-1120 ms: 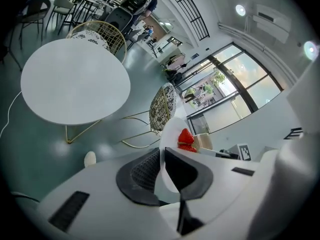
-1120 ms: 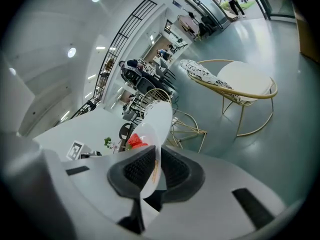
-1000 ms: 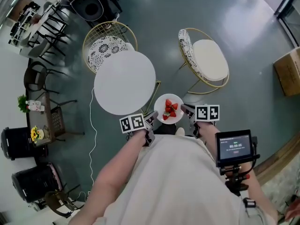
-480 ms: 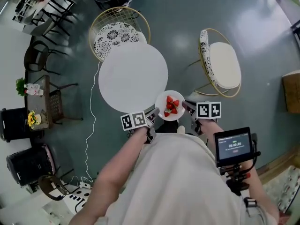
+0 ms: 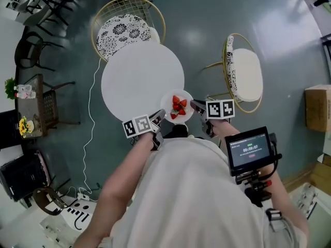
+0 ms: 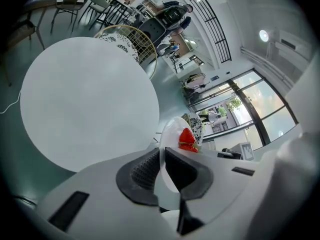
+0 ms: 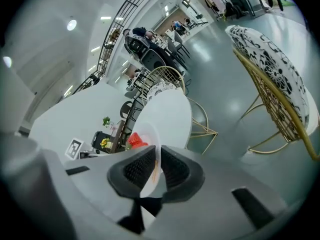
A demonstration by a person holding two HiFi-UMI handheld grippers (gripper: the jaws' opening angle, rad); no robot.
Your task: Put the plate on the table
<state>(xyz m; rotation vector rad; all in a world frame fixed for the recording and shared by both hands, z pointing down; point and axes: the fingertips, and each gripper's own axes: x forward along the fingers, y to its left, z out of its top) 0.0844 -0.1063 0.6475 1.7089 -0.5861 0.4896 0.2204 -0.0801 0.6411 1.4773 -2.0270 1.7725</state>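
Head view puts the plate (image 5: pixel 167 103), loaded with strawberries (image 5: pixel 178 107), at frame centre, held by opposite rims. The left gripper (image 5: pixel 158 115) pinches its lower-left edge and the right gripper (image 5: pixel 197 106) its right edge, each pair of jaws pressed onto the thin rim. The round white table (image 5: pixel 139 79) lies to the upper left, its near edge just beside the plate. The plate looks not yet set down, so the carry should go up-left, left gripper leading.
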